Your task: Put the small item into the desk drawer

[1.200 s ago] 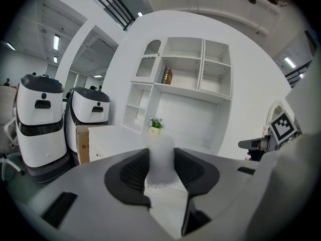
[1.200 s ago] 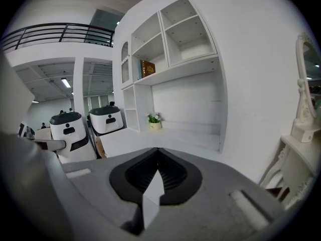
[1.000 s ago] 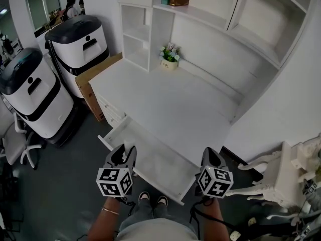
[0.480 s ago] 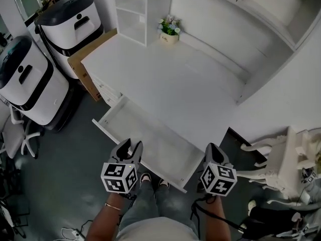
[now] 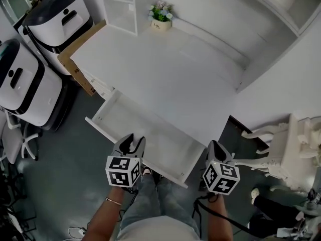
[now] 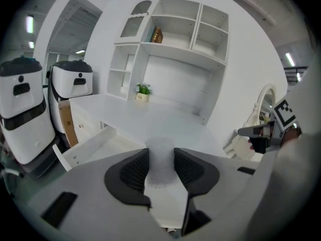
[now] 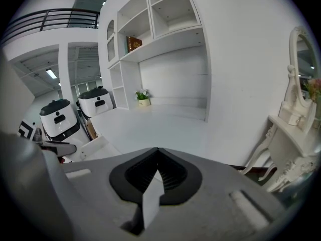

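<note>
The small item (image 6: 161, 160), a pale frosted piece, is clamped between the jaws of the left gripper (image 5: 131, 142). The pads press on both its sides, so the jaws stand partly apart. In the head view this gripper is at the front edge of the open desk drawer (image 5: 150, 134), and the item is held clear of the drawer floor. The right gripper (image 5: 215, 147) is just off the drawer's right corner, with its jaws closed together and nothing between them. Beyond the drawer is the white desk top (image 5: 165, 69), with a flower pot (image 5: 159, 15) at its rear.

The item (image 6: 159, 167) clamped in the left gripper (image 6: 160, 151) is pale and blurred; its kind cannot be determined.
</note>
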The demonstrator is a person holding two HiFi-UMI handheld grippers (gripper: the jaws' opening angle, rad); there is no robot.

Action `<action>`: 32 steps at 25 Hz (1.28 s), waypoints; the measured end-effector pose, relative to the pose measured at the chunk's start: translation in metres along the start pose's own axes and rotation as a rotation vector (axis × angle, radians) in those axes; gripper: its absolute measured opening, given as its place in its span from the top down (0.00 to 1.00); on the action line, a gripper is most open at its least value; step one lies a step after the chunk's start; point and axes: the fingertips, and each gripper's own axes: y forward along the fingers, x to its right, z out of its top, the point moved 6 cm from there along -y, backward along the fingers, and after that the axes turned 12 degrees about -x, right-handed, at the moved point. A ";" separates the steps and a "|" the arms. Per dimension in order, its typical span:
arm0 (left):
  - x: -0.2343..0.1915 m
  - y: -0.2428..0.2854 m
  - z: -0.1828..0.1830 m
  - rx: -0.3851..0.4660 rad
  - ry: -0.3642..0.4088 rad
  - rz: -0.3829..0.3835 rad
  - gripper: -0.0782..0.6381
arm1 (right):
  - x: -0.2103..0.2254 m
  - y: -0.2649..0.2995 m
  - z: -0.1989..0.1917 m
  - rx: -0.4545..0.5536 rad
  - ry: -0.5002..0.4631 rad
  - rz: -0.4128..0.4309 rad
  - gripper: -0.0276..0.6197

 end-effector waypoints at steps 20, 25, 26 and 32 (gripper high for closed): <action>-0.052 0.093 0.015 -0.181 -0.127 0.091 0.67 | 0.028 0.014 -0.011 -0.054 0.049 -0.071 0.96; -0.065 0.105 0.018 -0.172 -0.199 0.118 0.67 | 0.032 0.017 -0.012 -0.067 0.048 -0.075 0.96; -0.067 0.108 0.019 -0.170 -0.203 0.125 0.67 | 0.033 0.018 -0.012 -0.069 0.047 -0.076 0.96; -0.080 0.124 0.021 -0.167 -0.225 0.163 0.67 | 0.038 0.022 -0.009 -0.079 0.040 -0.084 0.96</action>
